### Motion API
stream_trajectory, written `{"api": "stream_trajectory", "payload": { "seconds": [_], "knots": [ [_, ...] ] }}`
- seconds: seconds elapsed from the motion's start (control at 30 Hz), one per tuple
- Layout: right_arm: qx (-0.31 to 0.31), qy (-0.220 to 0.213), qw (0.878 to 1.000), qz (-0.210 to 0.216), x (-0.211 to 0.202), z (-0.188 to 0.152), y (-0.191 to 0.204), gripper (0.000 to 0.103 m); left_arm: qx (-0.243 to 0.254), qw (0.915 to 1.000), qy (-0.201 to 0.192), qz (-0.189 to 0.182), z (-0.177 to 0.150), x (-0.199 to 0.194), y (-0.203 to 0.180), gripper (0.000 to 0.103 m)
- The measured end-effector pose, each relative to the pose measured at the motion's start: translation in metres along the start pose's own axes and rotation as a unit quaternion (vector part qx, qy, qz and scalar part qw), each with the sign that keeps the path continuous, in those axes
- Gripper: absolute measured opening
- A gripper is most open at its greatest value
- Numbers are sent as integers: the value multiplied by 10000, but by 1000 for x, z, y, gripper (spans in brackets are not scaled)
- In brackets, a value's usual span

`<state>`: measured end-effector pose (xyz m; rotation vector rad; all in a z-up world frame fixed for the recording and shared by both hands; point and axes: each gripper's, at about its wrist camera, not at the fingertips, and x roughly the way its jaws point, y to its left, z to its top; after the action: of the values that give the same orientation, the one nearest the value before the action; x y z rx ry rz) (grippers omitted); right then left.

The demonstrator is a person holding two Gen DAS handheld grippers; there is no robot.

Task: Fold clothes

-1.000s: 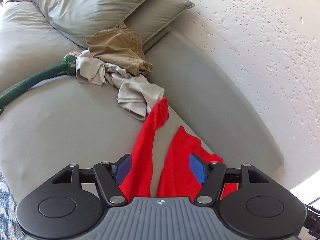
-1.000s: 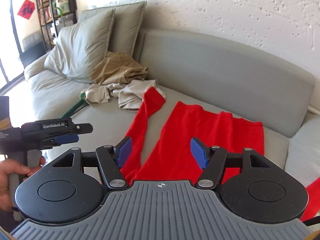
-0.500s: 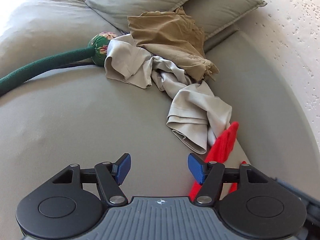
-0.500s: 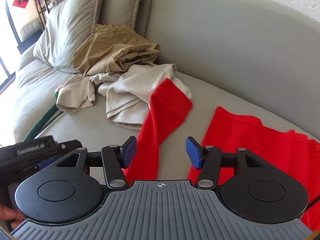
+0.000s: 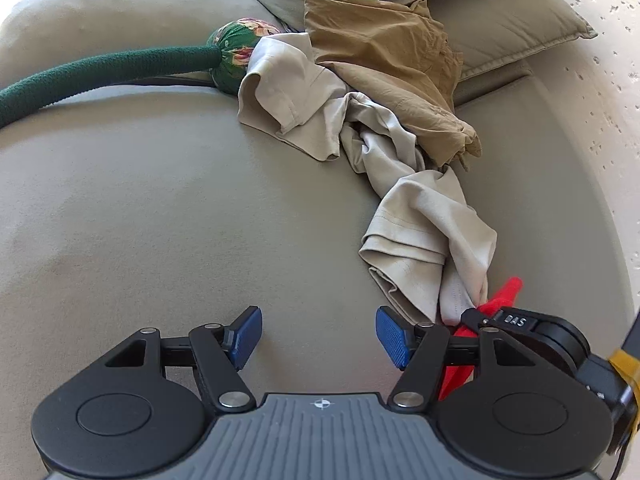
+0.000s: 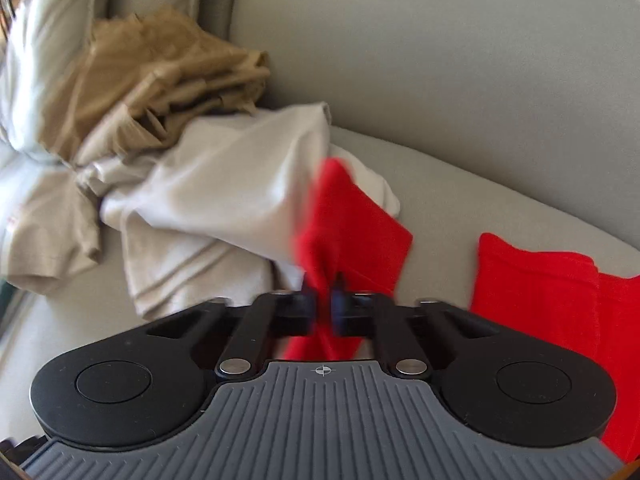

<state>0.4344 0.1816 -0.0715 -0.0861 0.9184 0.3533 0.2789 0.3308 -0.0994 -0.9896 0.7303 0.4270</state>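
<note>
Now my right gripper (image 6: 325,304) has just closed, clamped on the red garment (image 6: 352,224) lying on the sofa (image 5: 160,200) beside the beige clothes (image 5: 424,232). My left gripper (image 5: 318,338) hangs apart, holding nothing.

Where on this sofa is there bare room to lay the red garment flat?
The widest bare patch is the seat cushion ahead of the open left gripper, bordered by the green tube and the beige clothes. It is crowded near the backrest, where the tan garment lies piled.
</note>
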Motion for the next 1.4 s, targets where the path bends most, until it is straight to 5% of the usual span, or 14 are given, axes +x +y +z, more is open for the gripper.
{"api": "stream_trajectory", "payload": {
  "seconds": [0.07, 0.17, 0.27, 0.33, 0.37, 0.4, 0.43, 0.47, 0.5, 0.53, 0.77, 1.13, 1.27, 1.4],
  "knots": [
    [-83, -325, 9990, 288, -23, -2, -8, 6, -322, 9980, 208, -513, 1, 3, 7, 61],
    [191, -481, 9840, 1705, -56, -1, -31, 6, -1051, 9836, 557, -1353, 0, 9, 21, 61],
    [823, -104, 9296, 3591, -74, 1, -55, 6, -1661, 9721, 464, -1587, 0, 5, 37, 61],
    [1057, 250, 9067, 4076, -68, -6, -61, 17, -1605, 9791, 165, -1240, 2, -3, 39, 63],
    [1074, 469, 9206, 3726, -57, -12, -63, 31, -1454, 9843, 96, -995, 3, -6, 38, 64],
    [1088, 687, 9327, 3369, -46, -18, -64, 64, -1309, 9884, 62, -764, 3, -7, 37, 64],
    [1113, 929, 9458, 2905, -34, -25, -66, 69, -1217, 9906, 118, -610, 2, -6, 36, 64],
    [1189, 1235, 9593, 2242, -19, -36, -71, 69, -1236, 9904, 195, -583, 2, -4, 37, 64],
    [1307, 1503, 9603, 1955, -8, -46, -78, 63, -1317, 9889, 265, -640, 1, -1, 40, 64],
    [1413, 1663, 9603, 1739, -1, -55, -86, 48, -1372, 9876, 315, -698, 1, 1, 41, 64],
    [1109, 1268, 9717, 1654, -43, -69, -100, 52, -1122, 9872, 521, -1007, 3, 26, 38, 61],
    [1275, 601, 9652, 2201, -146, -111, -127, 56, -981, 9780, 1125, -1455, 3, 66, 39, 32],
    [1442, 421, 9672, 2050, -178, -124, -142, 56, -930, 9780, 1134, -1484, 1, 67, 37, 4],
    [1462, 126, 9735, 1755, -216, -133, -157, 56, -655, 9788, 522, -1871, 15, 23, 24, 4]
  ]
}}
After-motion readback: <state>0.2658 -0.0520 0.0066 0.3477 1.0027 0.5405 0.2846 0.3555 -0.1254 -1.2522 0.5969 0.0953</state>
